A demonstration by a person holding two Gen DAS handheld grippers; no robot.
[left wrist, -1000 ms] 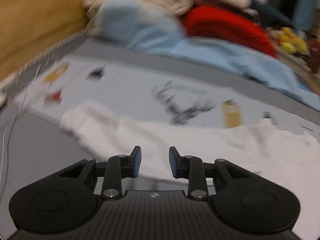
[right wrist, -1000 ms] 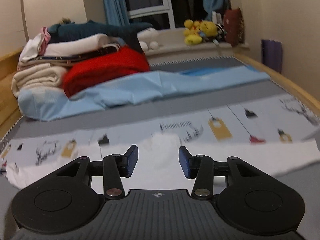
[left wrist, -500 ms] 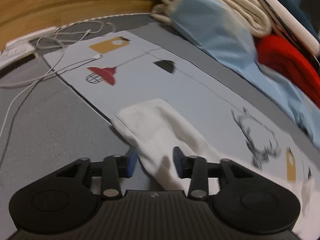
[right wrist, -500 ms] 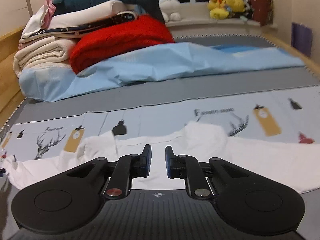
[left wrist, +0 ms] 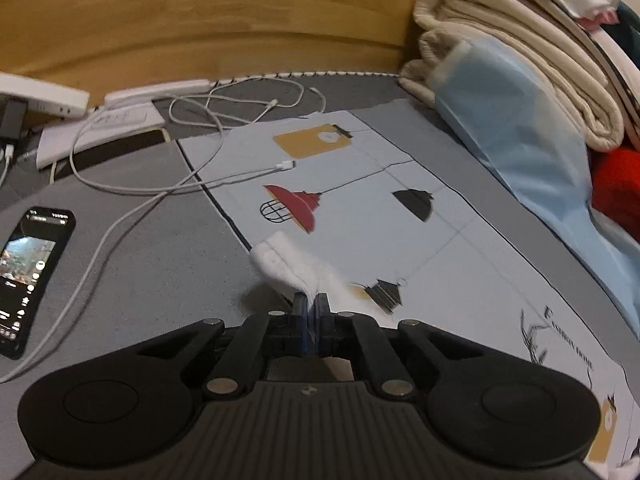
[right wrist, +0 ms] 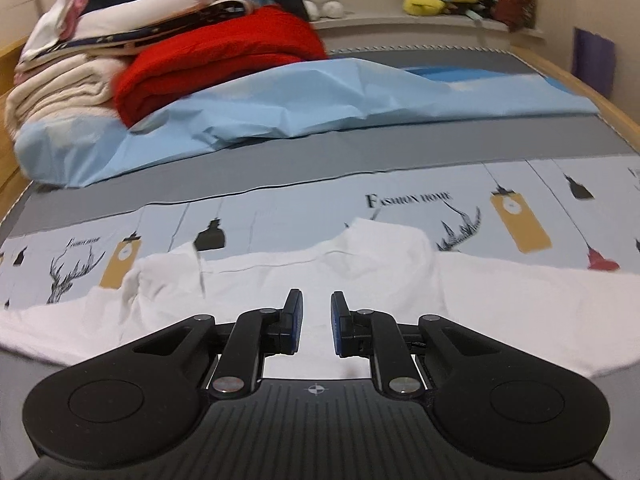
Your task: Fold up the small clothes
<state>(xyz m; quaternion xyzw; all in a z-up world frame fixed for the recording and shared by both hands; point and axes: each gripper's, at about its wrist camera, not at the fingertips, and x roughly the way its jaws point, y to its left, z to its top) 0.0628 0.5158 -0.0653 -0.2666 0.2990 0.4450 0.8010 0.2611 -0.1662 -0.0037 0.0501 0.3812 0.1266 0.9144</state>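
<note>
A small white garment (right wrist: 360, 280) lies spread flat across the printed sheet (right wrist: 280, 212) on the bed. In the left wrist view its sleeve end (left wrist: 292, 266) is bunched and lifted off the sheet. My left gripper (left wrist: 311, 306) is shut on that sleeve, with the cuff sticking out beyond the fingertips. My right gripper (right wrist: 316, 320) is open a little, just above the middle of the garment, holding nothing.
A phone (left wrist: 28, 276), white cables (left wrist: 160, 184) and a power strip (left wrist: 156, 90) lie to the left by the wooden bed frame (left wrist: 200, 20). Folded blankets (right wrist: 80, 68), a red blanket (right wrist: 216, 60) and a blue sheet (right wrist: 320, 100) are piled behind.
My left gripper has closed on the sleeve end and raised it. My right gripper has opened slightly wider than half a second ago and stayed over the garment.
</note>
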